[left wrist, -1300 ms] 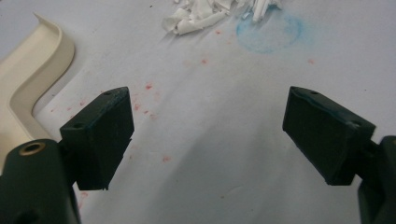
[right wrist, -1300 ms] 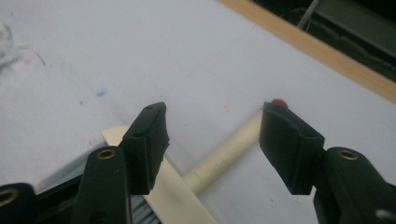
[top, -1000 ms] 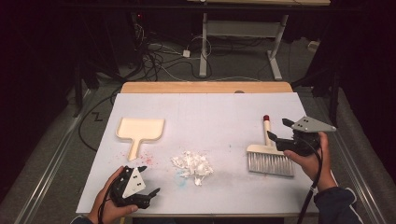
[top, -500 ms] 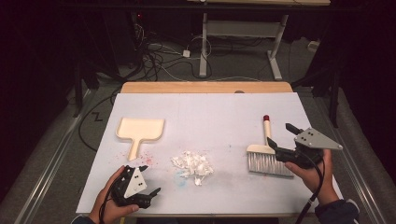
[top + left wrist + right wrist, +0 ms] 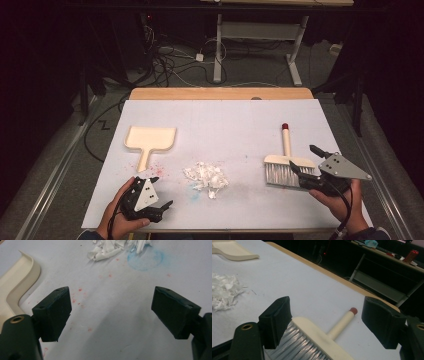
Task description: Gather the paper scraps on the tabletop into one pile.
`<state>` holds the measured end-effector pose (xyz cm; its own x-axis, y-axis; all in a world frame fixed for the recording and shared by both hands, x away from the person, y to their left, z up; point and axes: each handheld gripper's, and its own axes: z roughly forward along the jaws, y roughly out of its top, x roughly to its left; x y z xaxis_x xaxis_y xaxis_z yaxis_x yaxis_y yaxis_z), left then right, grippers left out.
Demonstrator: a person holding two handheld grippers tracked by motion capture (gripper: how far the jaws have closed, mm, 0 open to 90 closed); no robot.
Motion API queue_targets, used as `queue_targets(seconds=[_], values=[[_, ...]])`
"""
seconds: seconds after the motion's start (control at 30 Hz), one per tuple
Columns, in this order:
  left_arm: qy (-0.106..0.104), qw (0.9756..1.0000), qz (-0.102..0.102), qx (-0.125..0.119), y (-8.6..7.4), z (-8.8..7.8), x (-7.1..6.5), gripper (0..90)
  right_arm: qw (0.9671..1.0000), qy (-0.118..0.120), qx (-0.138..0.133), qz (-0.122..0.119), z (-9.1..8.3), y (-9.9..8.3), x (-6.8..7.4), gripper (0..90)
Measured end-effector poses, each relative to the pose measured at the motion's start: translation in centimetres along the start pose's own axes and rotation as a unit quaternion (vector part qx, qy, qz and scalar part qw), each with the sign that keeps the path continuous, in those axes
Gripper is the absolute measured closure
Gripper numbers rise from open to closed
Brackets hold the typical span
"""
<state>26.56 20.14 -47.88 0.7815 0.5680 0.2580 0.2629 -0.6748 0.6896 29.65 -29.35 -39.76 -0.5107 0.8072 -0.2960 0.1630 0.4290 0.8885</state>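
Brush [image 5: 287, 165] lies released; our right gripper [image 5: 306, 160] backs off toward five o'clock, jaws just spread, holding nothing.

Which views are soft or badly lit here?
High view: white table sheet evenly lit, surroundings almost black, pile of white paper shreds sharp. Left gripper view: shreds and cream plastic dustpan slightly soft, faint shadow under the claw. Right gripper view: grey bristles of the cream hand brush blurred close up, background dark.
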Motion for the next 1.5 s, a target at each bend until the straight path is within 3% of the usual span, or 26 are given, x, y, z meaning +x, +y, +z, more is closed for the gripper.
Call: queue_targets(seconds=[0.33,0.63,0.7,0.83,0.97,1.5], values=[[0.0,1.0,0.002,-0.002,0.2,0.2,0.1,15.8,0.9999,0.011,0.006,0.0,-0.9,-2.6,1.4,22.7],[0.003,1.0,0.004,-0.001,0.4,0.2,0.1,15.8,0.9984,0.025,0.051,-0.009,-0.7,-5.2,3.5,16.5],[0.006,1.0,0.003,-0.002,0.4,0.2,0.1,15.8,0.997,0.037,0.066,-0.014,-0.5,-5.5,4.0,16.7],[0.005,1.0,0.001,-0.001,0.5,0.4,0.1,15.8,0.9965,0.044,0.065,-0.028,-0.4,-5.5,4.5,16.6],[0.006,0.9999,0.015,-0.001,0.7,0.4,-0.1,15.8,0.9966,0.045,0.064,-0.026,-0.3,-5.7,4.5,16.7],[-0.004,0.9999,0.014,0.001,0.4,0.4,-0.2,15.7,0.998,0.026,0.053,-0.02,-0.7,-5.1,4.3,16.6]])
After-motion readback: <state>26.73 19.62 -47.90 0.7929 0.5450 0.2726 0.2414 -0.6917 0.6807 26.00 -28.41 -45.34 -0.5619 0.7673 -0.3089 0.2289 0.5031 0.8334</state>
